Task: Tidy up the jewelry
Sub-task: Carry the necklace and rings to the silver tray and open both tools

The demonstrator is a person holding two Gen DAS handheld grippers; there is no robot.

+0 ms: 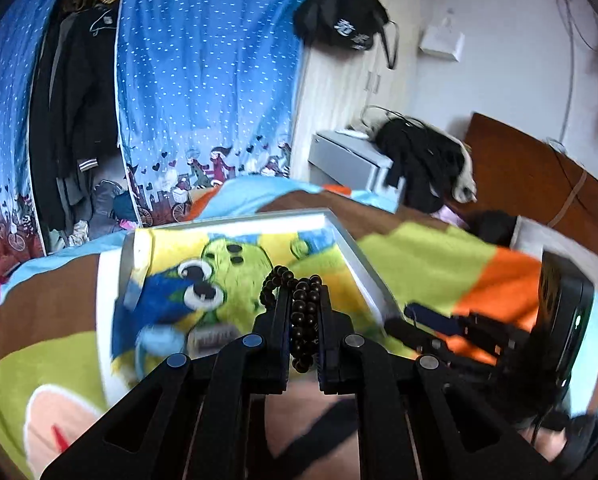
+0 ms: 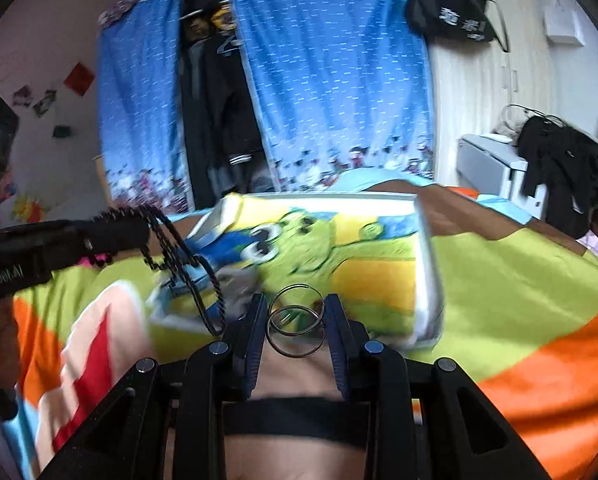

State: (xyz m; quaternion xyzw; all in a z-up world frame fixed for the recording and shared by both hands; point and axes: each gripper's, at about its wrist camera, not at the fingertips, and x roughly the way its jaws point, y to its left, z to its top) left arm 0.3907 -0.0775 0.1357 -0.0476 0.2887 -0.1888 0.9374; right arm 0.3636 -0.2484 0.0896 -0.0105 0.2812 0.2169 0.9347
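Observation:
My left gripper (image 1: 303, 300) is shut on a dark wooden bead bracelet (image 1: 301, 312), held above a shallow white-rimmed tray (image 1: 235, 222) with a cartoon frog picture inside. In the right wrist view the left gripper (image 2: 139, 228) comes in from the left with the beads (image 2: 187, 268) hanging in loops over the tray's left end. My right gripper (image 2: 295, 312) is shut on thin metal hoop rings (image 2: 295, 330), held just in front of the tray (image 2: 427, 276). The right gripper also shows at the right edge of the left wrist view (image 1: 419, 316).
The tray lies on a bed with a bright green, orange and brown blanket (image 2: 519, 288). Behind it hang a blue dotted curtain (image 1: 207, 80) and dark clothes (image 1: 71, 100). A grey cabinet (image 1: 351, 160) with a black garment stands at the right.

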